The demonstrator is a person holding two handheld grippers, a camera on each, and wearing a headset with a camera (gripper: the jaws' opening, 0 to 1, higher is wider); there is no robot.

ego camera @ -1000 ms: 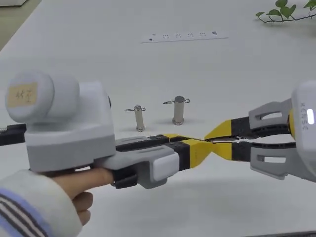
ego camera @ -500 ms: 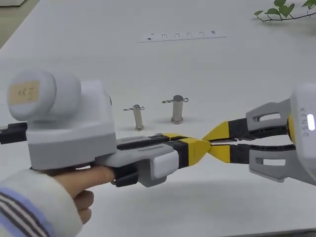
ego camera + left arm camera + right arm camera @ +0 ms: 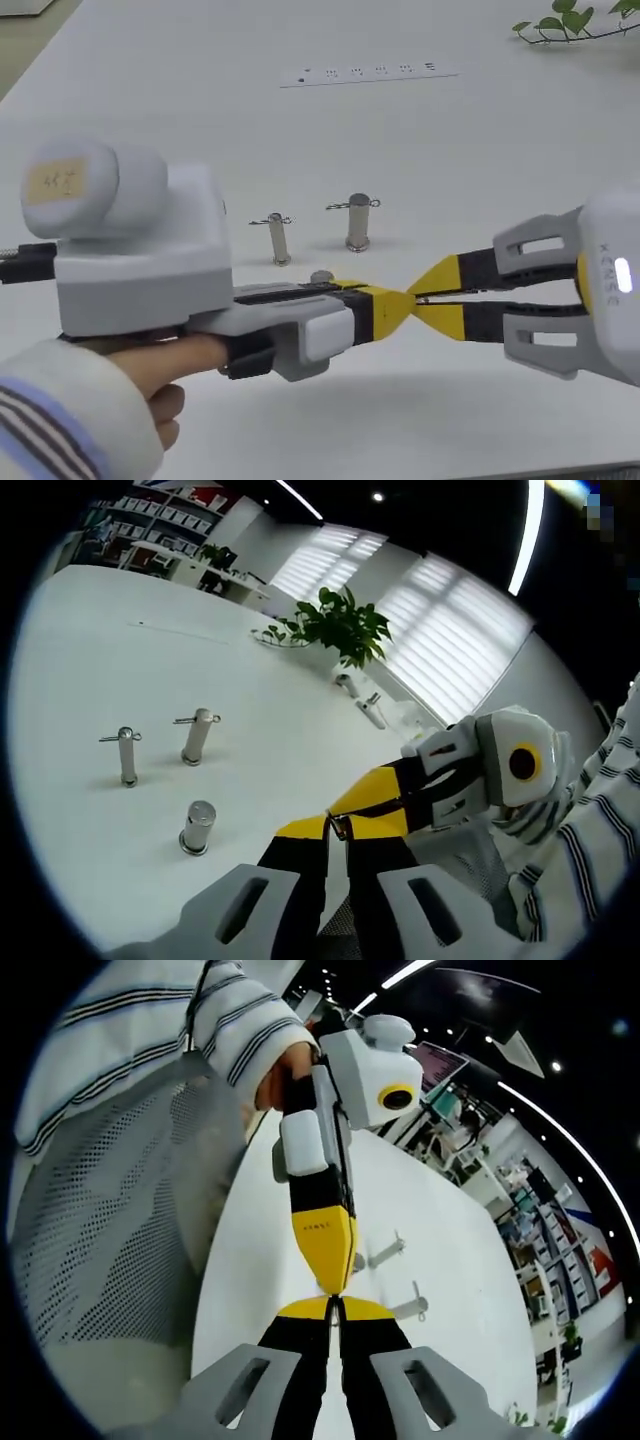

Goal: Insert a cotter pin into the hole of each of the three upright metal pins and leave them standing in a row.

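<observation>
Now L gripper (image 3: 398,306) & R gripper (image 3: 424,303) shut, tips touching.

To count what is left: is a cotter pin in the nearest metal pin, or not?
Out. In the left gripper view the nearest metal pin stands bare, no wire through it.

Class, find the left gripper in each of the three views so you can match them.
Head view: left gripper from lower left, tips centre.
Left gripper view: left gripper bottom centre.
Right gripper view: left gripper reaching down from top.
Shared landmark: two cotter-pinned metal pins.
</observation>
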